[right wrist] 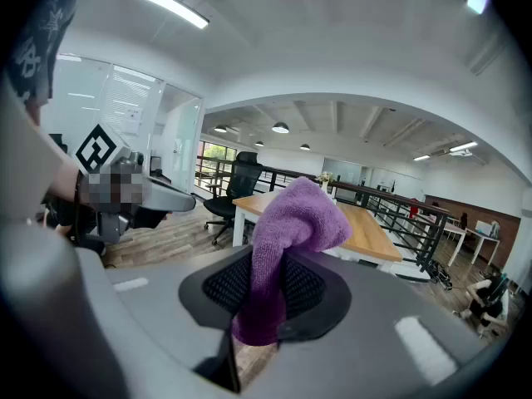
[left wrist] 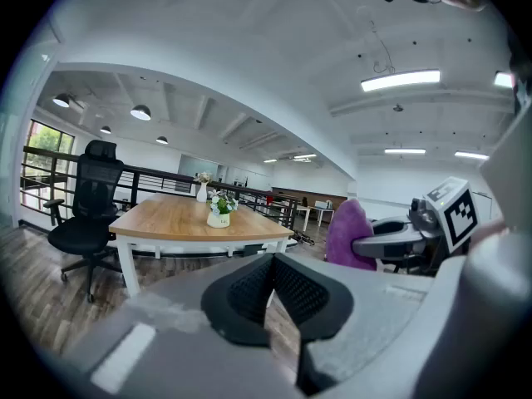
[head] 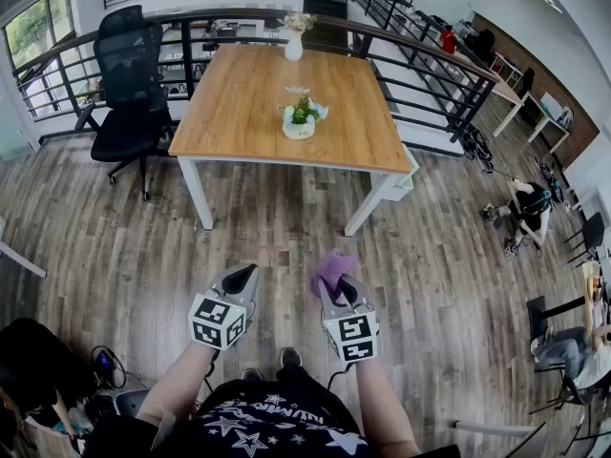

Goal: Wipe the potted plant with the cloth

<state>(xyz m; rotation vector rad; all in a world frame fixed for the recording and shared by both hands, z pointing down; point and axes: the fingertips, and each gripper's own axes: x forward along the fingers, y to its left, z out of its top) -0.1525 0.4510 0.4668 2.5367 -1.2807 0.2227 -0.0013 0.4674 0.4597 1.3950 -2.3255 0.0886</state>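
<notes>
A person stands on a wood-plank floor (head: 286, 227) with a gripper in each hand, both held out in front and tipped slightly downward. The left gripper (head: 242, 277) is closed, its jaws pressed together with nothing between them. Just beside it, the right gripper (head: 336, 292) is clamped on a purple cloth (head: 331, 269). The cloth bunches up above the jaws and hangs a little way below them.

Well ahead of both grippers, across bare floor, stands a wooden table (head: 239, 103) on white legs. The potted plant (head: 300, 117) sits near the middle of the tabletop, slightly toward the near edge. It is a small white pot holding green leaves and a few pale flowers. It stands upright and is well apart from the cloth.

At the table's far edge stands a white vase (head: 294, 44) holding a spray of pale flowers, also upright and apart from the pot. A black office chair (head: 129, 93) stands off the table's left side. A dark railing (head: 420, 60) curves round behind the table and the chair.
</notes>
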